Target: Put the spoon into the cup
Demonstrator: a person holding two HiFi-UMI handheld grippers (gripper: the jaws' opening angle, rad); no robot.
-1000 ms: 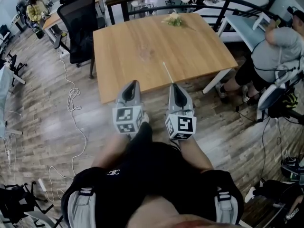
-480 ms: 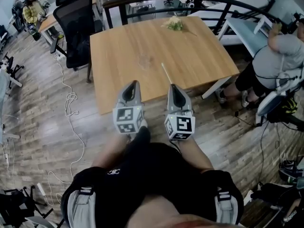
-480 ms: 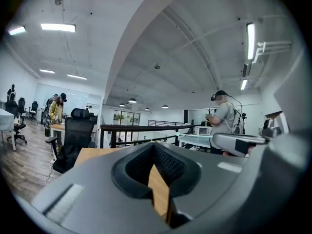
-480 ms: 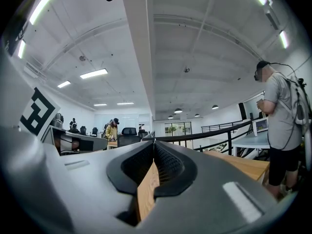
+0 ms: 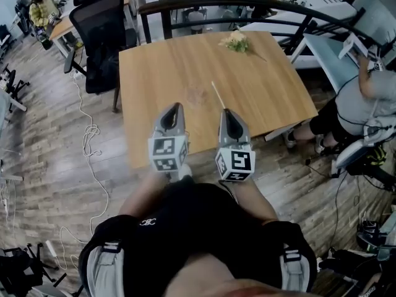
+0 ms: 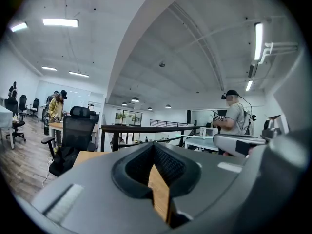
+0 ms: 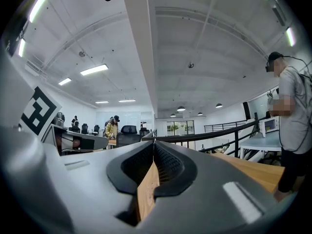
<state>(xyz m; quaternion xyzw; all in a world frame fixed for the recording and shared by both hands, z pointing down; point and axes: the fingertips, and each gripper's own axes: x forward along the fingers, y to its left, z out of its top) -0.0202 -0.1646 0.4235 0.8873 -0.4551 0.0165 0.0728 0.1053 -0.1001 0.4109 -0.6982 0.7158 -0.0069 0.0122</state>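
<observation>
A thin pale spoon (image 5: 218, 95) lies on the wooden table (image 5: 161, 67), just right of a faint clear glass cup (image 5: 197, 96). Both grippers are held side by side over the table's near edge, pointing at the table. The left gripper (image 5: 174, 107) is short of the cup, and the right gripper (image 5: 225, 112) has its tip close to the spoon's near end. In the left gripper view the left gripper (image 6: 154, 146) has its jaws closed together with nothing in them. The right gripper (image 7: 154, 146) looks the same in its own view. Neither gripper view shows the spoon or the cup.
A bunch of flowers (image 5: 236, 40) lies at the table's far right. A black office chair (image 5: 102, 36) stands at the left side, with a dark railing (image 5: 247, 2) behind the table. A seated person (image 5: 362, 101) is at the right, and cables (image 5: 93, 135) trail over the floor.
The table, cup and spoon have come nearer in the head view as the person moved forward. Both grippers stay shut, side by side.
</observation>
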